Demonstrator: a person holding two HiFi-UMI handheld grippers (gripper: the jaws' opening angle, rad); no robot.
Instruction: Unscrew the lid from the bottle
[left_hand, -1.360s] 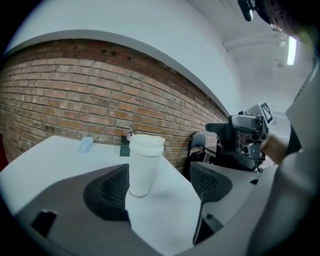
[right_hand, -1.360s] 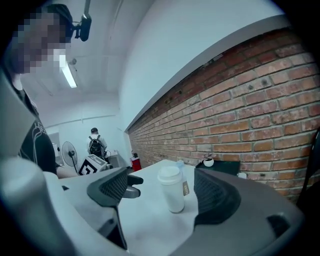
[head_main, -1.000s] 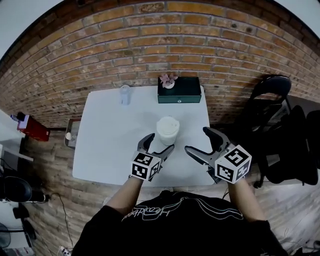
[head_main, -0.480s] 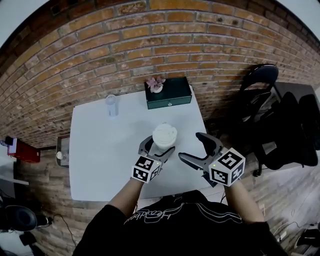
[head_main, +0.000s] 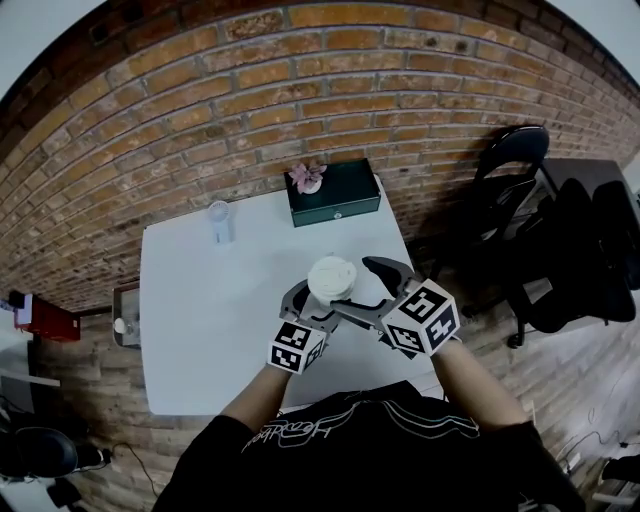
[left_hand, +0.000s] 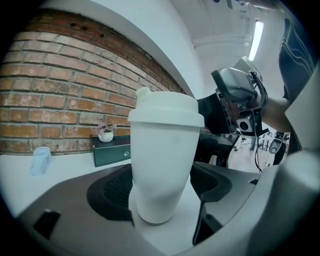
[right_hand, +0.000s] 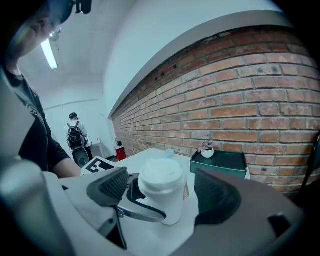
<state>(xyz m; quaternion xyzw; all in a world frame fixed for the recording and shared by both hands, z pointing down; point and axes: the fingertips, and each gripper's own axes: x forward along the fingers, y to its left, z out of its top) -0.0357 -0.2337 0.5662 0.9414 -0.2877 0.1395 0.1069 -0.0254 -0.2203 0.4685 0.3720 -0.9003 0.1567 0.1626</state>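
Left gripper view: left gripper (left_hand: 160, 189) is clamped on the lower body of the white bottle (left_hand: 162, 150), which stands upright on the white table (head_main: 200, 300) (lid (right_hand: 161, 175) still on). Right gripper (right_hand: 162, 192) gapes wide, the lid between its pads without contact.

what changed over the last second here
The right gripper swung left and in; its open jaws now flank the lid without touching. The left gripper moved forward and clamped the bottle low down. Bottle still upright on the table, lid still on.
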